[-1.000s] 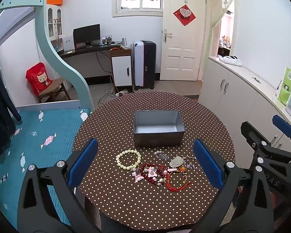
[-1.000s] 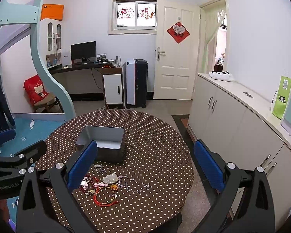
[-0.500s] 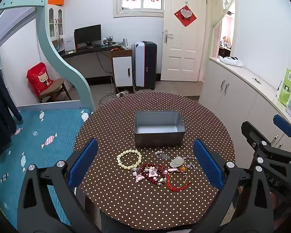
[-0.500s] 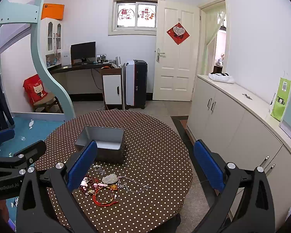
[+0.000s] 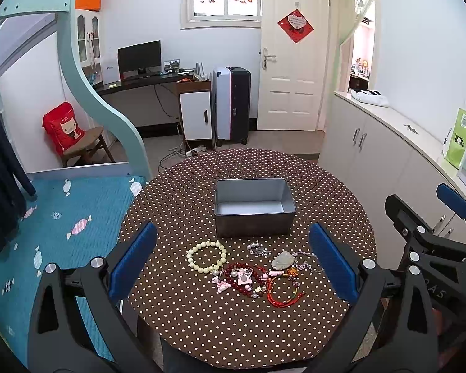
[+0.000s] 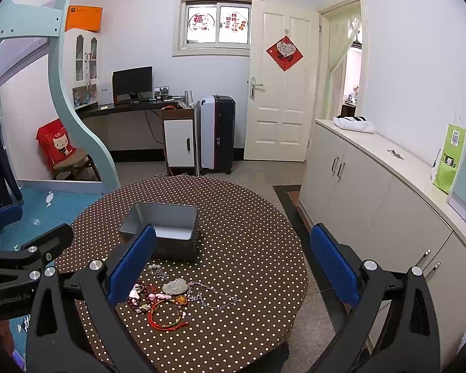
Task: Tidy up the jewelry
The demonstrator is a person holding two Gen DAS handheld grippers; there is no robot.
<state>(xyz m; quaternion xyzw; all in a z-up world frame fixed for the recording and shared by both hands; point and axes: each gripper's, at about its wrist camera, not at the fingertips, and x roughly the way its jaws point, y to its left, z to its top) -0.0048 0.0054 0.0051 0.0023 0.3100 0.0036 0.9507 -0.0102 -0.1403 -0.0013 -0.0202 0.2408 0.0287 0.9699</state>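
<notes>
Right, both grippers held above the near edge of the round dotted counter (image 5: 177,205), nothing in either. My left gripper (image 5: 233,261) has its blue fingers (image 5: 133,259) spread wide; through the gap I see the whole jewelry pile. My right gripper (image 6: 233,264) is likewise spread, fingers (image 6: 332,264) well apart, gripping nothing.

Left wrist view: the tin (image 5: 254,206) sits open beyond the fingertips, roughly centred between them, inside bare grey. Nearer, between the fingers: cream bead bracelet (image 5: 206,256) toward the left finger, lying flat and just apart from the rest. Beside it, toward the right finger, the dark red beads (image 5: 237,275) tangled with pink charms (image 5: 221,285), a red cord bracelet (image 5: 284,292) nearest me, a pale stone pendant (image 5: 282,260) and a thin chain (image 5: 307,264) running up to the right finger's inner edge. A small clear-bead piece (image 5: 258,249) lies between pile and tin, touching neither as far as I can tell.

Right wrist view: the pile lies close to the left finger's inner side, tin beyond that finger's tip, partly hidden by it. Chain stretches rightward toward the middle of the gap. The rest of the gap shows only dotted cloth. Left gripper's frame shows at the far left edge.
</notes>
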